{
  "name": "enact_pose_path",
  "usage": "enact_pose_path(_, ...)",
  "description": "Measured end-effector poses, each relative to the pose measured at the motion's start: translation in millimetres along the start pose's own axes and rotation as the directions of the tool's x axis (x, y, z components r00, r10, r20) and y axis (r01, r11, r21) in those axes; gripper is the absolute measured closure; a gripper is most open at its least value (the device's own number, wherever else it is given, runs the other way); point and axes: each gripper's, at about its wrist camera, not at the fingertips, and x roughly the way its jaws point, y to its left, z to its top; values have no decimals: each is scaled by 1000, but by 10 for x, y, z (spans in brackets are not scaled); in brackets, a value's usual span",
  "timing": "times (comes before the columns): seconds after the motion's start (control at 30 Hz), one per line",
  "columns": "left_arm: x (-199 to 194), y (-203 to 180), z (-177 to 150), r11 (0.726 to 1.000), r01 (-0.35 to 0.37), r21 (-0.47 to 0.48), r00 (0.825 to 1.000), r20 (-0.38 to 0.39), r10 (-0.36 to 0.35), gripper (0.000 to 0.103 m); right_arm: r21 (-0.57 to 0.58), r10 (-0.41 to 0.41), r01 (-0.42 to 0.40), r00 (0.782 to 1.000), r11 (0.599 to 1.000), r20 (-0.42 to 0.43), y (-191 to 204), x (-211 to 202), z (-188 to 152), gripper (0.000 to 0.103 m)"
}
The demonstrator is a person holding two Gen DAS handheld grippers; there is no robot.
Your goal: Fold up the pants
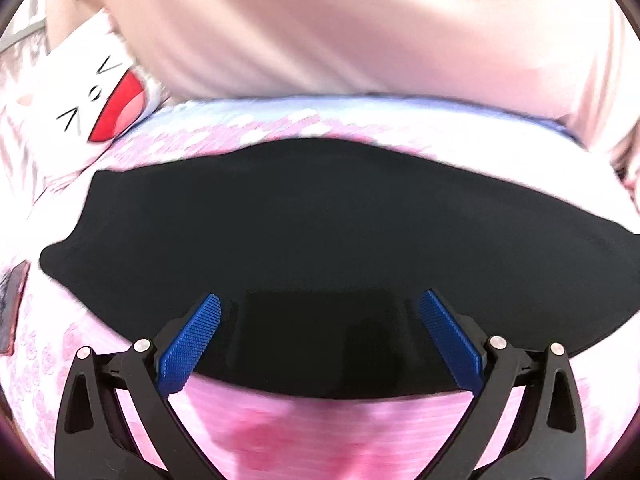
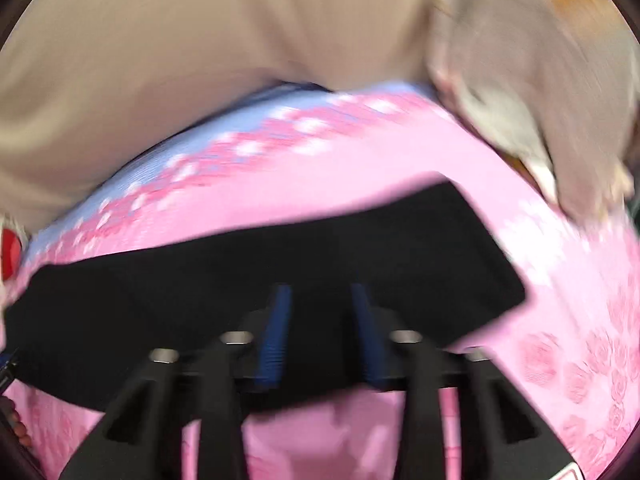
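Pink bedspread (image 1: 320, 432) bare near pants (image 1: 320, 232); far side blocked by pillow (image 1: 80, 92), beige drape (image 1: 340, 28).

A: Left wrist view. Looks forward and down past its own left gripper (image 1: 318, 300), close over black pants (image 1: 320, 220) on a pink bedspread (image 1: 312, 432); beige curtain (image 1: 320, 32) behind.

B: Right wrist view. Same downward slant past the right gripper (image 2: 318, 292), equally near, blurred. Shared: pants (image 2: 200, 292), bedspread (image 2: 500, 184), curtain (image 2: 160, 60).

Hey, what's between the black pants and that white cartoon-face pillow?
Only bare pink rose-print bedsheet separates the black pants from the pillow; nothing else lies there, as the left wrist view shows.
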Motion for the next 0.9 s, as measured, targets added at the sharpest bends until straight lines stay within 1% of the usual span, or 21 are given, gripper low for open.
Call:
enact_pose_path(0.03, -25, -144, 24, 1000, 13, 22, 1000, 5, -13, 5, 11, -4, 4, 1000, 1000, -15, -104, 67, 16, 88)
enact_pose_path(0.07, -31, -250, 44, 999, 18, 41, 1000, 5, -18, 5, 38, 51, -51, 999, 998, -7, -297, 99, 63, 99)
enact_pose_path(0.1, -49, -403, 48, 997, 20, 70, 1000, 3, -20, 5, 74, 27, -26, 1000, 997, -6, -354, 78, 114, 103)
enact_pose_path(0.13, -64, -510, 44, 996, 16, 88, 1000, 0, -16, 5, 96, -16, 16, 1000, 995, 2, -391, 25, 154, 103)
enact_pose_path(0.17, -88, -592, 34, 995, 12, 102, 1000, -1, -12, 5, 95, -14, 10, 999, 995, 37, -379, -61, 217, 93)
enact_pose_path(0.23, -145, -730, -2, 992, 12, 125, 1000, 3, -13, 5, 61, 67, -73, 993, 995, 95, -284, -167, 324, 91)
enact_pose_path(0.3, -194, -885, -59, 989, 5, 146, 1000, -3, -4, 5, 25, 106, -108, 992, 994, 69, -214, -36, 415, 91)
enact_pose_path(0.33, -181, -926, -55, 988, 1, 155, 1000, -11, 1, 5, -5, 111, -111, 993, 994, 36, -182, 99, 450, 91)
enact_pose_path(0.37, -172, -990, -68, 986, -5, 164, 1000, -22, 9, 5, -44, 57, -58, 998, 997, -6, -210, 303, 476, 94)
enact_pose_path(0.4, -171, -1011, -76, 986, -7, 167, 999, -29, 13, 5, -54, 29, -30, 999, 998, -16, -328, 427, 489, 103)
enact_pose_path(0.43, -164, -999, -65, 986, -9, 169, 999, -34, 15, 5, -16, 78, -78, 997, 997, 2, -401, 409, 506, 103)
enact_pose_path(0.47, -178, -996, -52, 986, -13, 169, 999, -32, 19, 5, 43, 93, -93, 996, 995, 8, -473, 342, 527, 103)
enact_pose_path(0.53, -226, -999, -43, 985, -40, 168, 999, -12, 42, 5, 74, 45, -50, 997, 996, 69, -535, 110, 500, 87)
enact_pose_path(0.57, -234, -991, -37, 985, -49, 164, 999, -7, 51, 5, 80, 0, -8, 995, 997, 102, -593, -68, 399, 53)
enact_pose_path(0.6, -238, -980, -40, 986, -58, 156, 998, -4, 60, 5, 84, -22, 12, 991, 996, 129, -643, -190, 294, 29)
enact_pose_path(0.63, -224, -970, -46, 987, -61, 146, 998, -9, 63, 5, 81, -28, 17, 990, 997, 140, -686, -281, 174, 29)
enact_pose_path(0.67, -206, -966, -51, 988, -60, 139, 998, -16, 63, 5, 78, -15, 5, 991, 997, 130, -744, -315, 95, 29)
enact_pose_path(0.77, -112, -1009, -74, 990, -49, 132, 997, -49, 56, 5, 116, 66, -75, 994, 990, 87, -874, -229, -105, 29)
enact_pose_path(0.8, -83, -1045, -81, 990, -36, 137, 997, -60, 45, 5, 117, 78, -85, 995, 989, 66, -882, -146, -117, 31)
enact_pose_path(0.83, -72, -1080, -90, 990, -22, 142, 997, -67, 32, 5, 120, 68, -72, 997, 990, 39, -869, -64, -170, 32)
enact_pose_path(0.9, -67, -1138, -102, 988, 11, 151, 997, -79, 1, 5, 115, 43, -48, 998, 992, 42, -861, 10, -123, 32)
